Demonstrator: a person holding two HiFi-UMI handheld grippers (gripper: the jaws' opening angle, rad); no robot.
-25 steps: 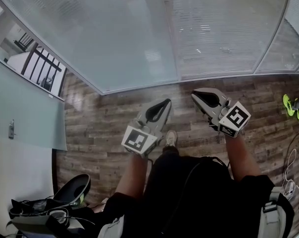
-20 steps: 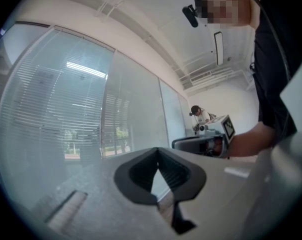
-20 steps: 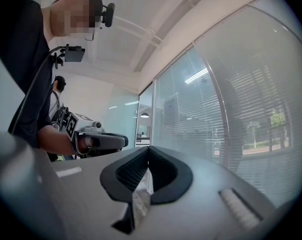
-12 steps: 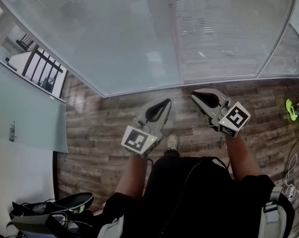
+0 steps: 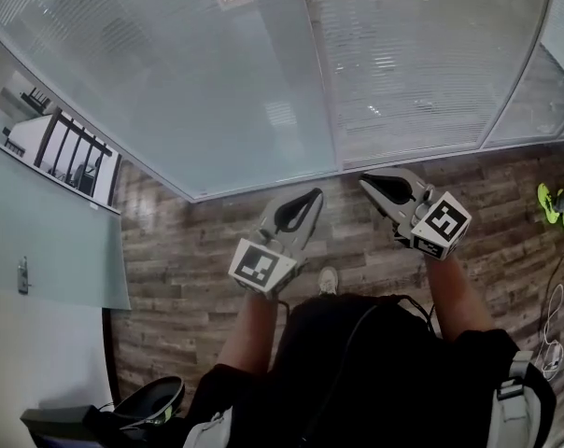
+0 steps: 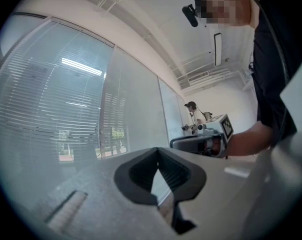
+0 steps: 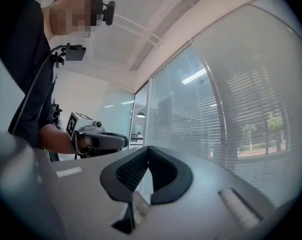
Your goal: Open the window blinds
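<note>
The window blinds (image 5: 403, 63) hang lowered with slats shut behind a glass wall ahead of me; they also show in the left gripper view (image 6: 56, 114) and the right gripper view (image 7: 241, 109). My left gripper (image 5: 312, 194) is held level over the wooden floor, a short way from the glass, shut with nothing in it (image 6: 158, 151). My right gripper (image 5: 366, 183) is beside it at the same distance, also shut and empty (image 7: 148, 149). Each gripper sees the other to its side. No cord or wand of the blinds is visible.
A vertical frame post (image 5: 324, 73) divides the glass panels. A frosted door with a handle (image 5: 22, 273) stands at the left. A dark chair (image 5: 142, 404) is behind at lower left. Cables (image 5: 553, 325) and another person's green shoe (image 5: 548, 203) lie at the right.
I have stepped forward: the glass wall and blinds are nearer, and the chair at lower left has slid mostly out of view. Both grippers keep the same pose, shut.
</note>
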